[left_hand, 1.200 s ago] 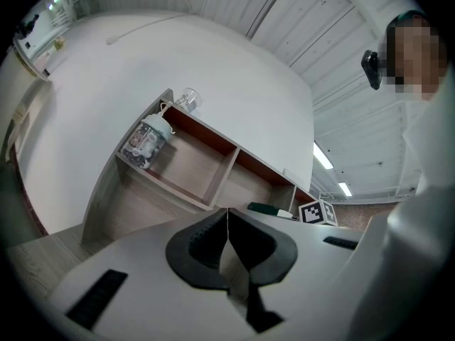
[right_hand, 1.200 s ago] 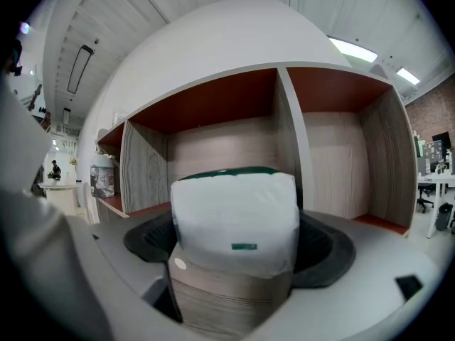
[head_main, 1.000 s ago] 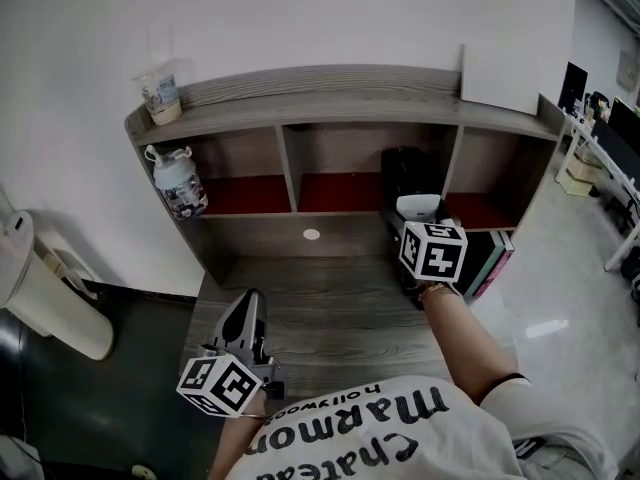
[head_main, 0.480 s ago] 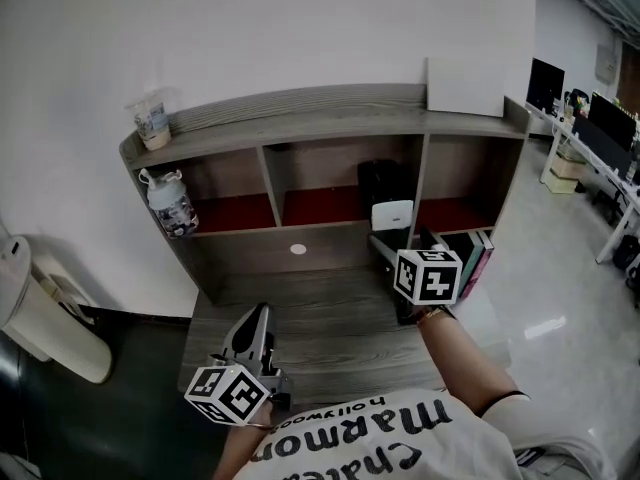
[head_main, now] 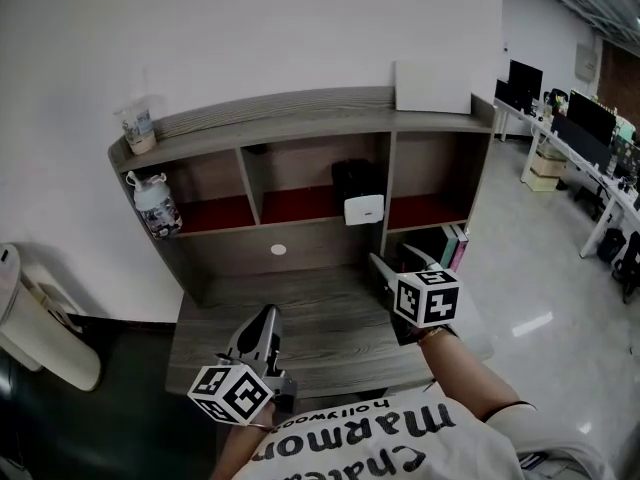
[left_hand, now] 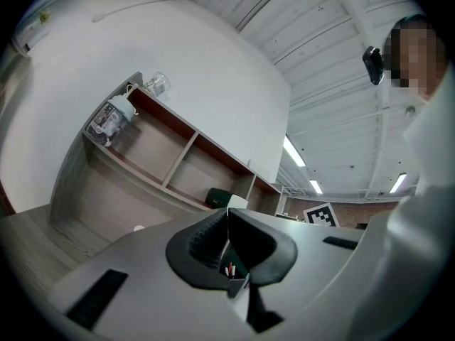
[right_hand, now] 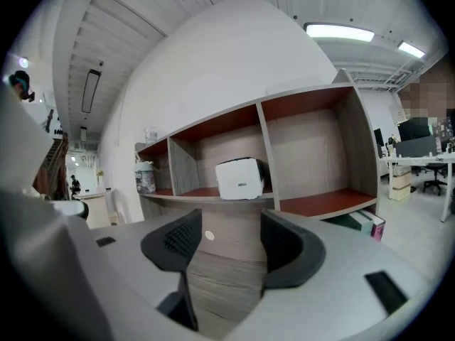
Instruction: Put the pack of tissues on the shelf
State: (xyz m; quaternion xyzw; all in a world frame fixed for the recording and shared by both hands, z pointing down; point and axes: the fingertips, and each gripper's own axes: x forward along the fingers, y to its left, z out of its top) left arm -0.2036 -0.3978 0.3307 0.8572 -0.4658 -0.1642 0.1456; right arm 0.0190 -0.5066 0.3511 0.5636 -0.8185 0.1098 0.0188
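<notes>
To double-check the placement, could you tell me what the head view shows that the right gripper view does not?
Only the head view: the left gripper and the person's printed shirt. Only the right gripper view: the right gripper, jaws closing with nothing between them, and a ceiling lamp. Both: the pack of tissues in the shelf's middle compartment, and the bottle in the left one.

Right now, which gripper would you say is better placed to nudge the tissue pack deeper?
Right: the right gripper faces the pack of tissues in the middle compartment, jaws closing on nothing. The left gripper sits shut, farther back.
</notes>
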